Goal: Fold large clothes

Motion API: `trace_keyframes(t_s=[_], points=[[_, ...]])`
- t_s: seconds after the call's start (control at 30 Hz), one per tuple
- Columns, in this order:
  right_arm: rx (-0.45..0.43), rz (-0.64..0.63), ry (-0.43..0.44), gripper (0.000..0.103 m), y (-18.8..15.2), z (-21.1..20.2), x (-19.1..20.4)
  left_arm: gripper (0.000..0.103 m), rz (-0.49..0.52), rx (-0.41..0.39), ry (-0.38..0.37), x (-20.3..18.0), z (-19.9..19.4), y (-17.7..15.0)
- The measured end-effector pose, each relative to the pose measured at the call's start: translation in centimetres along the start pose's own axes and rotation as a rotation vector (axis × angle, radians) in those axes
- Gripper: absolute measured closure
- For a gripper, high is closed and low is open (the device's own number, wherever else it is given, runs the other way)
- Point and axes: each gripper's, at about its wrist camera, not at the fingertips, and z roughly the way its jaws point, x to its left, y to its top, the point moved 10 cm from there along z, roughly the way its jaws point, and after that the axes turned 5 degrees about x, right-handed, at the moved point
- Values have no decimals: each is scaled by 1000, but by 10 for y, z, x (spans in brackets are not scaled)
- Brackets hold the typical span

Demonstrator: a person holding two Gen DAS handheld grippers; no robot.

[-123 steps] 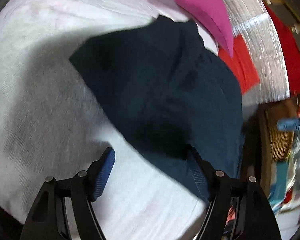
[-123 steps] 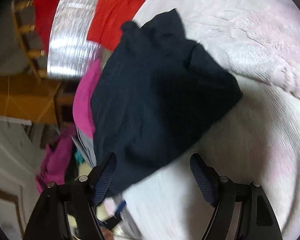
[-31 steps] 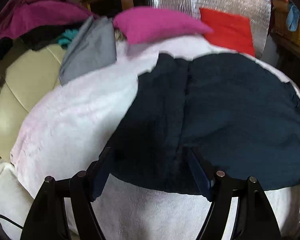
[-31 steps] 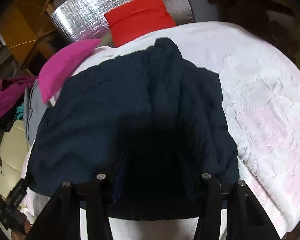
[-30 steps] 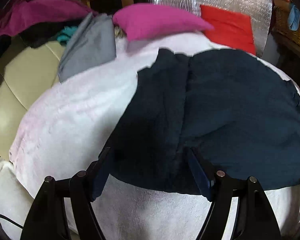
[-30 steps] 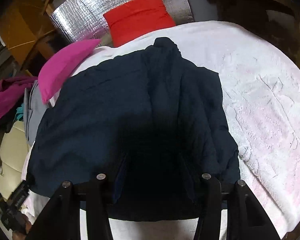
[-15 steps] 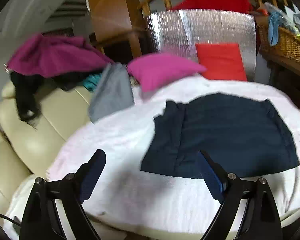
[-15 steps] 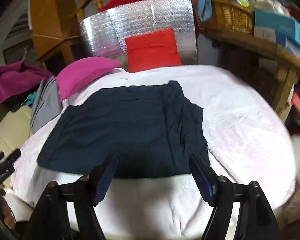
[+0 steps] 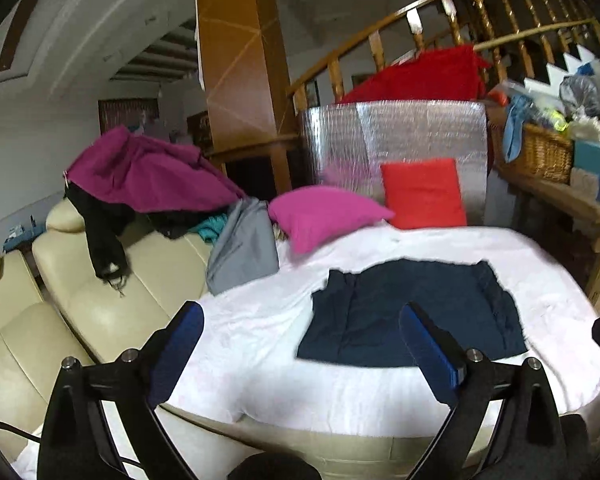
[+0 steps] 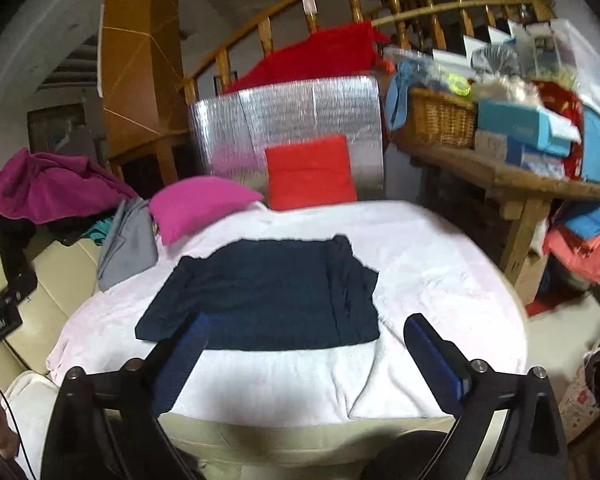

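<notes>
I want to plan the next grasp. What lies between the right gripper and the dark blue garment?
Only bare white blanket lies between the open right gripper and the near edge of the dark blue garment. The right wrist view shows it.

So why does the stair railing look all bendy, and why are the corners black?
Left wrist view: the fisheye lens bows the wooden railing and leaves black corners. Right wrist view: same bending, and the boxes near the edge look slightly smeared, while the navy garment in the middle stays clearer.

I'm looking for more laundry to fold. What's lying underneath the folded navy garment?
The navy garment lies flat on a white blanket, which shows on every side. Anything directly beneath it is covered by the cloth.
</notes>
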Motion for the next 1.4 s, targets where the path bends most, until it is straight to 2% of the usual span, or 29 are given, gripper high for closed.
trace_keyframes(t_s=[0.17,0.3,0.63,1.4], points=[[-3,-36,17,2,9,-30,9,2,1,-38,-17,4,-29,11],[-25,-66,-2,2,13,-45,17,2,-5,-70,-6,11,-47,18],[-38,-39,32,2,17,-65,32,1,-46,-129,-4,23,-80,29],[-26,18,48,2,12,-58,38,1,-48,-128,34,26,-79,25]])
